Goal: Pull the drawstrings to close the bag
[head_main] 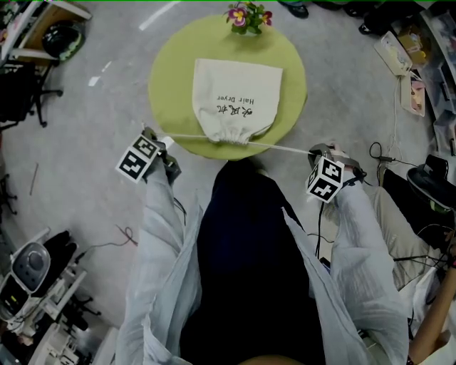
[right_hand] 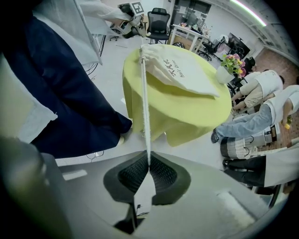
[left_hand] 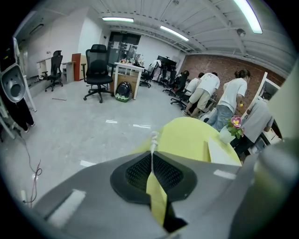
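Observation:
A cream drawstring bag [head_main: 233, 101] with dark print lies on the round yellow-green table [head_main: 292, 71], its gathered mouth [head_main: 229, 135] at the near edge. A white drawstring [head_main: 187, 135] runs taut from the mouth to my left gripper [head_main: 158, 140], which is shut on its end [left_hand: 153, 141]. The other drawstring [head_main: 281, 147] stretches right to my right gripper [head_main: 318, 152], shut on that cord [right_hand: 145, 112]. In the right gripper view the bag [right_hand: 182, 72] lies on the table [right_hand: 196, 109] with its mouth puckered tight.
A small pot of flowers [head_main: 249, 17] stands at the table's far edge. Office chairs [left_hand: 98, 72] and desks stand on the grey floor to the left; people [left_hand: 229, 100] stand beyond the table. Cables and equipment [head_main: 427, 185] lie on the floor at right.

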Action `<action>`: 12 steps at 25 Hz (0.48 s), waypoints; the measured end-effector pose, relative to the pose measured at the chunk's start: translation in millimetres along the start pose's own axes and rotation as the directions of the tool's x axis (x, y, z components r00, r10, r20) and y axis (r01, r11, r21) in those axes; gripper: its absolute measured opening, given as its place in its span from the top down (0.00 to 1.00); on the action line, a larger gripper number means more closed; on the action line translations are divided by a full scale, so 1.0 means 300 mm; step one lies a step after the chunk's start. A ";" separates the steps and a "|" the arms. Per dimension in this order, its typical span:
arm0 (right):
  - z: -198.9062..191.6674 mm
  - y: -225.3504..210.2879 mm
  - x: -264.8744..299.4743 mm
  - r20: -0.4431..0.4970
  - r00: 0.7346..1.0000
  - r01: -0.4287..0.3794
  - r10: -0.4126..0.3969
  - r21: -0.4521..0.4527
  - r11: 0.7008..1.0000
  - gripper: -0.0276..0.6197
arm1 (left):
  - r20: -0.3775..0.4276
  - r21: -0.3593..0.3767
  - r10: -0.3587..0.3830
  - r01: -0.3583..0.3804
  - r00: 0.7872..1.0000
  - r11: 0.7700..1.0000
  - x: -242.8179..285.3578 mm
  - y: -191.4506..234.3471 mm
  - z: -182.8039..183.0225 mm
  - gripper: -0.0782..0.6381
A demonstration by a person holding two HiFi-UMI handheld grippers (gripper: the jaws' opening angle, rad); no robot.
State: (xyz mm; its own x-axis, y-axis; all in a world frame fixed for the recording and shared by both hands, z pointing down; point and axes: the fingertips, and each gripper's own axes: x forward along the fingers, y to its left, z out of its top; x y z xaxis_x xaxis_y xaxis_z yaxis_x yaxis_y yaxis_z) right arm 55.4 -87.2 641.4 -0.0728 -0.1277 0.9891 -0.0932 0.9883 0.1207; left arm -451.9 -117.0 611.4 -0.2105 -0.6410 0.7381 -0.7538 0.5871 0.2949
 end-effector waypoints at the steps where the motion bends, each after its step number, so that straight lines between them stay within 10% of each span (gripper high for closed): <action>1: -0.008 -0.006 0.002 -0.004 1.000 0.003 -0.003 0.002 1.000 0.94 | 0.000 0.002 0.004 -0.004 1.000 1.000 0.003 0.006 0.004 0.85; 12: -0.036 -0.020 0.018 -0.001 1.000 0.028 -0.028 0.030 0.999 0.94 | -0.020 0.010 0.034 -0.034 0.999 0.999 0.038 0.044 -0.011 0.85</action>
State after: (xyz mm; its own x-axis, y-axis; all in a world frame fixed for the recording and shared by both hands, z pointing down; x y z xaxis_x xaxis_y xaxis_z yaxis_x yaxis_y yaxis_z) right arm 66.2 -92.8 646.8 -0.0692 -0.1553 0.9854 -0.1245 0.9814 0.1459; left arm -462.1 -115.0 625.7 -0.2234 -0.6107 0.7597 -0.7525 0.6035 0.2639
